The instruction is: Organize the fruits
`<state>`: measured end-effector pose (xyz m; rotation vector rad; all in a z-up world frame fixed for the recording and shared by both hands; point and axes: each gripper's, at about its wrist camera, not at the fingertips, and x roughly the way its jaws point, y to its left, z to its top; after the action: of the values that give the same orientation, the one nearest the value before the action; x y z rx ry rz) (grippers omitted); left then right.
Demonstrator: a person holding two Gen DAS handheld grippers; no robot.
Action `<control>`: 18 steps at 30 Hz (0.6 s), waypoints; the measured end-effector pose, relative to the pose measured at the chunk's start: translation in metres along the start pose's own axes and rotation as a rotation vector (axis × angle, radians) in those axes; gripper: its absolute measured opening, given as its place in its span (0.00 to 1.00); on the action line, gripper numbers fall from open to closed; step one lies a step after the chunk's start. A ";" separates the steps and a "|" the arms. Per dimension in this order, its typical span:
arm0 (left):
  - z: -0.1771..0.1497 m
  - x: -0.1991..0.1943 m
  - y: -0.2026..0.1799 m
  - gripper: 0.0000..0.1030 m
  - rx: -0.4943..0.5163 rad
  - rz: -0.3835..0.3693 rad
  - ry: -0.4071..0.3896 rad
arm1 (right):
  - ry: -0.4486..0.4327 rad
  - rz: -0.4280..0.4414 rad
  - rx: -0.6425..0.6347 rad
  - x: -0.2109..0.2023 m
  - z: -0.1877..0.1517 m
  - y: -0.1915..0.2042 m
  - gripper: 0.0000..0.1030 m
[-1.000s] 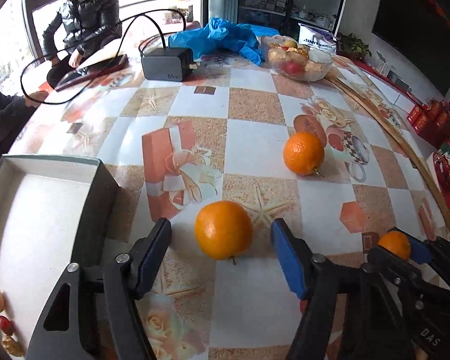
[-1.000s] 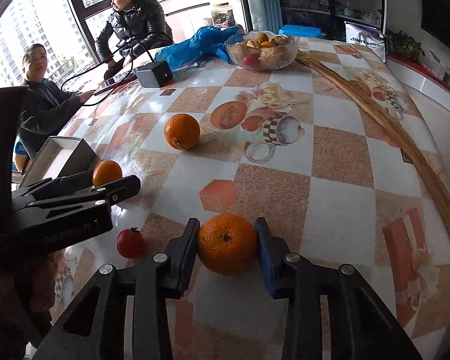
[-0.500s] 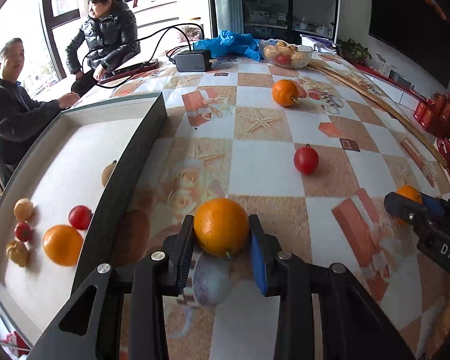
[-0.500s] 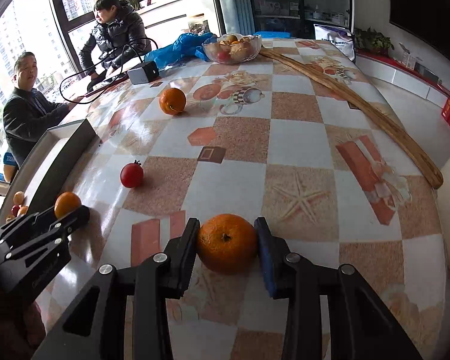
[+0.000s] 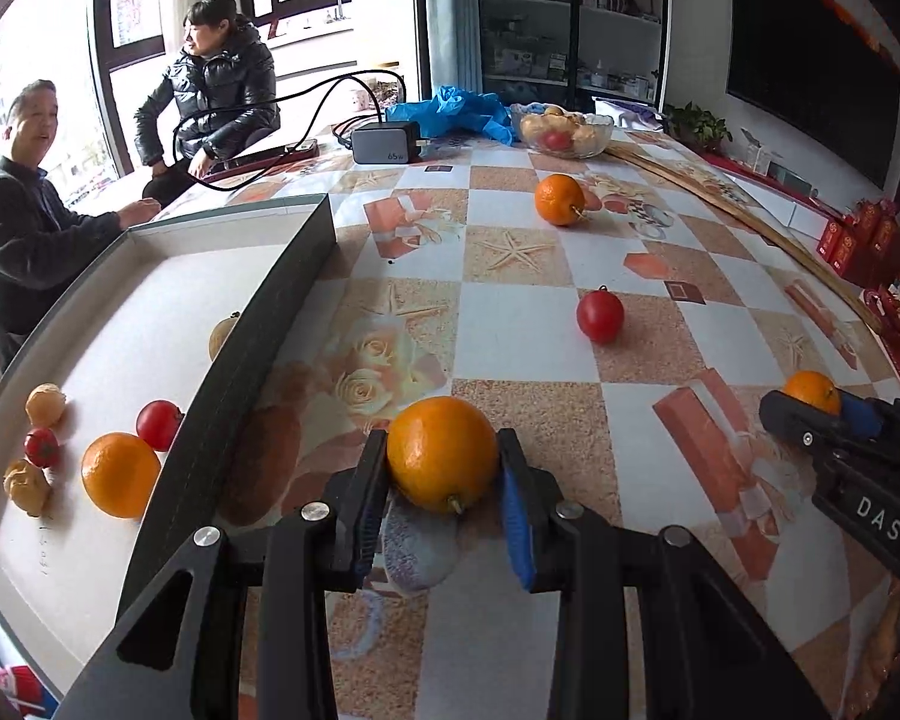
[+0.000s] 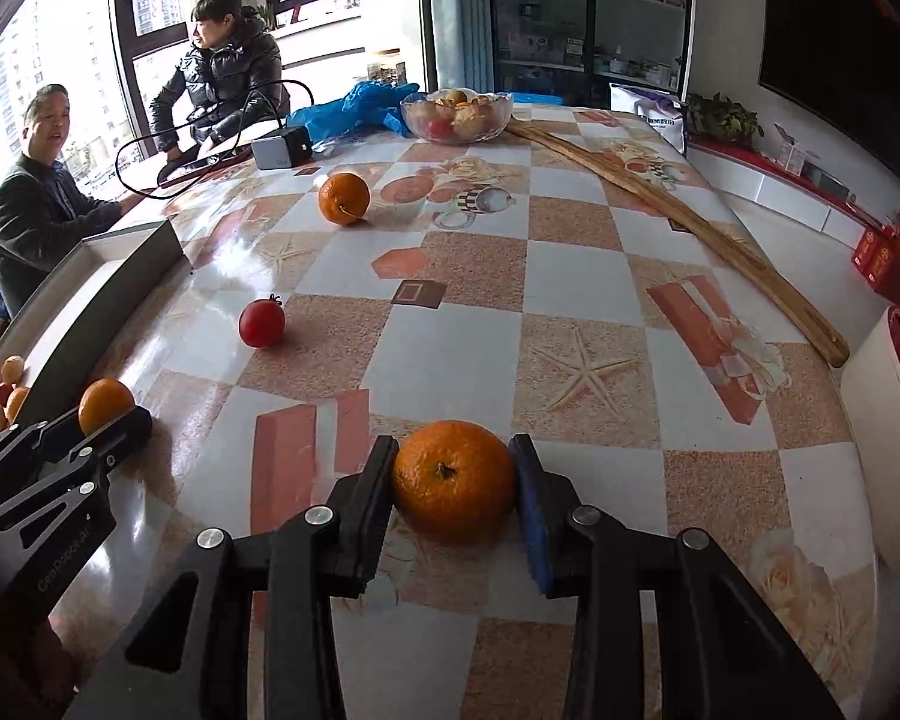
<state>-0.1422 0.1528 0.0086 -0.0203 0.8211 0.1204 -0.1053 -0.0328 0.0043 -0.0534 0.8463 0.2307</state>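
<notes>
Glossy checked oilcloth covers the table [image 6: 570, 276] we work on, in a windowed room. The grey tray [image 5: 258, 324] at its left edge collects fruit, so our left gripper [image 5: 444, 480] and right gripper [image 6: 453, 486] each clamp an orange [image 5: 441, 450] [image 6: 453, 480] for it.

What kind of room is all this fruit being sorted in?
Probably a home living or dining room: a table with a patterned checkered tablecloth, glass-fronted shelving cabinets behind it, a large window facing high-rise buildings, and a clear glass fruit bowl.
</notes>
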 end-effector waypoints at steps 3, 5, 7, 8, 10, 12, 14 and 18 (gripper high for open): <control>-0.001 0.000 -0.002 0.36 0.009 0.009 -0.003 | 0.000 -0.007 0.002 0.000 0.000 0.000 0.38; -0.001 0.000 -0.002 0.36 0.009 0.007 -0.003 | 0.000 -0.010 0.004 0.000 0.000 0.000 0.38; 0.000 0.000 -0.001 0.36 0.006 0.003 -0.002 | 0.000 -0.010 0.006 0.000 0.000 0.000 0.38; 0.000 0.000 -0.001 0.36 0.007 0.004 -0.003 | 0.000 -0.011 0.006 0.000 0.000 0.000 0.38; 0.000 0.000 -0.001 0.36 0.009 0.004 -0.003 | -0.001 -0.013 0.007 0.000 0.000 0.000 0.38; -0.001 0.000 -0.001 0.36 0.011 0.004 -0.004 | -0.001 -0.013 0.006 0.000 0.000 0.000 0.38; -0.001 0.001 -0.001 0.36 0.011 0.004 -0.004 | 0.000 -0.014 0.005 0.000 0.000 -0.001 0.38; -0.001 0.001 -0.001 0.36 0.012 0.004 -0.004 | -0.001 -0.014 0.006 0.000 0.000 -0.001 0.38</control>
<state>-0.1422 0.1515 0.0076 -0.0075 0.8176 0.1193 -0.1057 -0.0335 0.0043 -0.0536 0.8458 0.2148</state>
